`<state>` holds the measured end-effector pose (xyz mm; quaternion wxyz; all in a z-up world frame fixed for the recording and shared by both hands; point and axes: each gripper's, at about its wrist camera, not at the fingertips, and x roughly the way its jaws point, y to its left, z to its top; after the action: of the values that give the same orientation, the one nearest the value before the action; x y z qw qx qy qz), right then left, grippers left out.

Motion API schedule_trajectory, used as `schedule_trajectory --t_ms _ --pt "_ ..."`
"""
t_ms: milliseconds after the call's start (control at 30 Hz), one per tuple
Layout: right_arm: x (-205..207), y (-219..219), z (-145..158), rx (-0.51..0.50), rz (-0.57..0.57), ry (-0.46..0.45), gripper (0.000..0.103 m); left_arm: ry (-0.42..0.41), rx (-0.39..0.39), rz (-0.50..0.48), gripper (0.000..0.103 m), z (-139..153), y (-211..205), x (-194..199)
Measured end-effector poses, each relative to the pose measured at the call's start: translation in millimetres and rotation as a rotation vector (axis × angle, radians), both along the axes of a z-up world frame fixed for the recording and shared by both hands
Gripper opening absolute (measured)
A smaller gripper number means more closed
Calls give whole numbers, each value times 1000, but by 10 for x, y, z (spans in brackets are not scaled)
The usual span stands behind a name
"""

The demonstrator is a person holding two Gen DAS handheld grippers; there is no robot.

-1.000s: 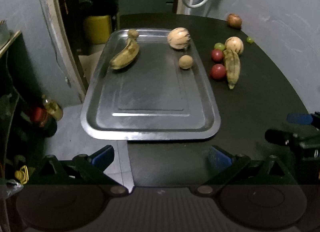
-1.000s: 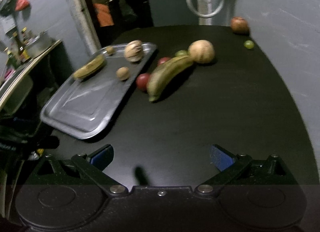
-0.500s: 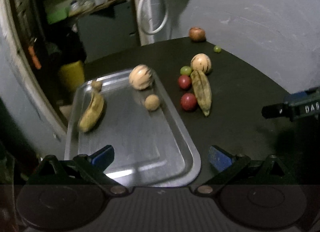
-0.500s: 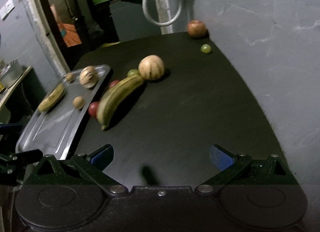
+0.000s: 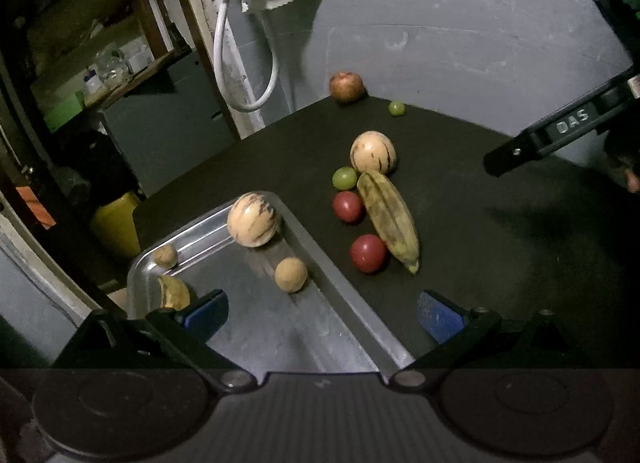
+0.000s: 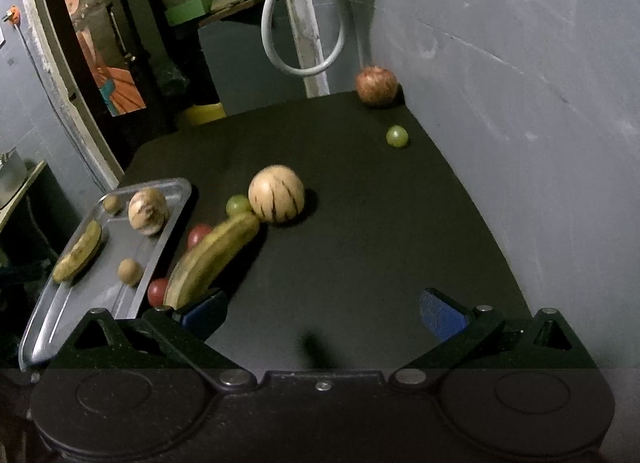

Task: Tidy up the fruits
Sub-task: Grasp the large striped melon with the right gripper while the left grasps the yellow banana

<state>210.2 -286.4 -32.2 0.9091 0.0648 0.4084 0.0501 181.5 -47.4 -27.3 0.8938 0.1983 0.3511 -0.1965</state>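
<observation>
1. Left gripper [image 5: 322,313]: blue-padded black fingers [image 5: 206,309] are standing wide apart, holding nothing, hovering over the near corner of the tray [image 5: 340,303].
2. Right gripper [image 6: 324,313]: fingers [image 6: 440,317] are likewise spreading wide and empty above the bare dark tabletop [image 6: 380,243].
3. Tray: shiny, rimmed metal, rectangular with rounded corners, is carrying a striped cream round fruit [image 5: 253,220], two small tan balls [image 5: 291,274] [image 5: 165,255] and a yellowish banana [image 6: 78,252].
4. Loose fruit on the matte black top, just beside the tray rim: a long mottled plantain [image 5: 388,219] is lying between two smooth red tomatoes [image 5: 369,253] [image 5: 348,206] and a second striped fruit [image 5: 373,152], with a green grape [image 5: 345,178] touching close.
5. Far corner, against the grey plaster wall [image 6: 520,83]: a reddish apple [image 6: 376,86] and a lone grape [image 6: 397,136] are sitting well apart from the group.
6. A white hose loop [image 6: 304,43] is hanging behind.
</observation>
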Motion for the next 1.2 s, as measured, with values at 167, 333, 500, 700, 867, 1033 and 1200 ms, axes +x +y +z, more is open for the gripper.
schedule_trajectory --t_ms 167,333,500,700,867,1033,1200 --pt "347 -22 7 25 38 3 102 46 -120 21 102 34 -104 130" --pt "712 7 1 23 138 4 102 85 -223 44 102 23 -308 334" --pt "1104 80 -59 5 224 23 97 144 -251 10 100 -70 -469 622" --pt "1447 93 -214 89 223 85 89 238 -245 46 84 -214 -586 922" --pt "1543 133 -319 124 227 117 82 300 -238 103 72 -309 -640 1057" --pt "1576 167 -411 141 227 139 73 355 -227 160 56 -369 -685 1140" --pt "1583 166 -438 176 229 137 62 394 -243 207 43 -382 -695 1229"
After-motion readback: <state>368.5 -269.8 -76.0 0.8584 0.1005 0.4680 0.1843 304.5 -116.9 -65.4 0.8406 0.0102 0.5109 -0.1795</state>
